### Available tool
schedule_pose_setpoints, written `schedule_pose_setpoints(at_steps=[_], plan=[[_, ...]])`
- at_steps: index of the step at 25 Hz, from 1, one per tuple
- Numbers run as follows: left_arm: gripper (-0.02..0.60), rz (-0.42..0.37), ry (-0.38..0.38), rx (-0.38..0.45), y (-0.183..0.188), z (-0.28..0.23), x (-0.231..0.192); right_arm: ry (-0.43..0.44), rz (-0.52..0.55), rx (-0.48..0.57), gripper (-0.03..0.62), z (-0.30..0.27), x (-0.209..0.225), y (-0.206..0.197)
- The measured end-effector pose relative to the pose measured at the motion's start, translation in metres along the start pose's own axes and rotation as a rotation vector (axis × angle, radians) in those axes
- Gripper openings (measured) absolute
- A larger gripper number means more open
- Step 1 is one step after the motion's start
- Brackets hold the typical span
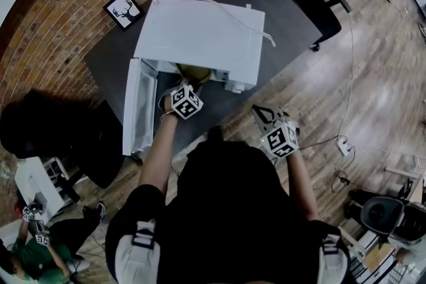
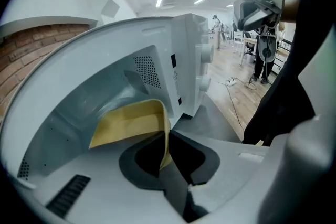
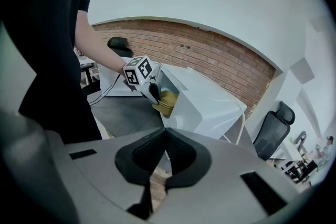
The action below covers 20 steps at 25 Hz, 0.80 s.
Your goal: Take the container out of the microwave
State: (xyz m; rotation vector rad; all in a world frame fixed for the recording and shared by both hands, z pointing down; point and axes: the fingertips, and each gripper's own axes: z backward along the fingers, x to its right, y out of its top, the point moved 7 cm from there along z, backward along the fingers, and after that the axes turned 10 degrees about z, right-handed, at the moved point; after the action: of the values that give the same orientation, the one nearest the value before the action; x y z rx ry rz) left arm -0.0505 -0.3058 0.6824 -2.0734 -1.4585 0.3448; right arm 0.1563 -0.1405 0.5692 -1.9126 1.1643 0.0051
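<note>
Head view: container (image 1: 194,74) mostly hidden under the microwave (image 1: 200,33) top and behind the left gripper (image 1: 185,102); only 1 yellow sliver shows at the cavity mouth. Door (image 1: 138,106) swung open.

Left gripper view: near edge of the container cut off by the gripper body, underside not visible. Cannot tell whether it rests on the cavity floor.

Container: yellow, thin-walled, shallow, rounded corner, interior looks bare. The left jaws pinch its side wall.

Right gripper (image 3: 163,136): 2 jaws pressed together, nothing between. Held apart from the microwave, beside the table (image 1: 266,3) edge.
</note>
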Motion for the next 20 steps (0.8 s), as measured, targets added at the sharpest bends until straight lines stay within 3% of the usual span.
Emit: schedule_pose_setpoints(at_steps=[20], plan=[[0.026,0.016,0.111,-0.001,-0.002,0.062,0.062,0.12,0.105,0.096,-0.002,0.013,-0.006,0.002]])
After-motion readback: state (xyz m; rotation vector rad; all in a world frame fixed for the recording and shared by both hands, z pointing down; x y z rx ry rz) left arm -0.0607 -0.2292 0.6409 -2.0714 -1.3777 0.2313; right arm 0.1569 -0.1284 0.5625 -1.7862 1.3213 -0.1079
